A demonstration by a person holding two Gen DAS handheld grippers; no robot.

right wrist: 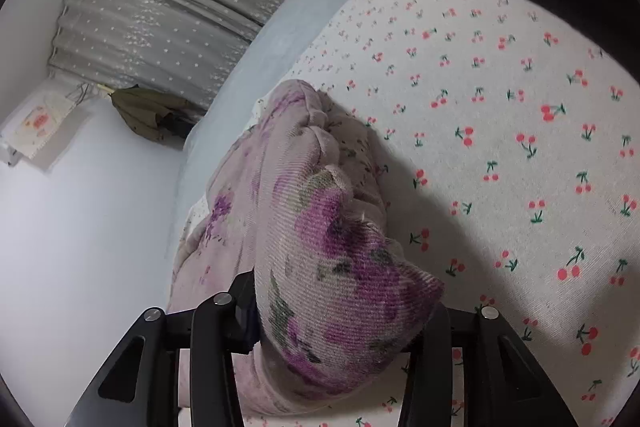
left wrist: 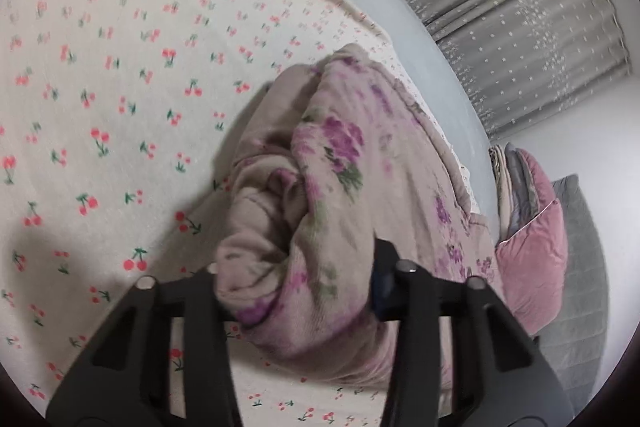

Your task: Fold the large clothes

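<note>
Bed covered by cherry-print sheet [left wrist: 100, 75], pale blue bedding [left wrist: 400, 7] along its edge, grey star-dotted curtain [left wrist: 520, 7] behind, pink cushion [left wrist: 532, 267] nearby. Left gripper [left wrist: 296, 291] clamps bunched floral garment [left wrist: 352, 167] lying on sheet; right gripper [right wrist: 344, 323] clamps another fold of it.

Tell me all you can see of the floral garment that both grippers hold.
The floral garment is a thick, soft, ribbed-looking fabric, beige-pink with purple flowers and green leaves. It is bunched and crumpled, not flat. The left gripper and right gripper each clamp a fold of it. The rest trails onto the cherry-print sheet.
</note>
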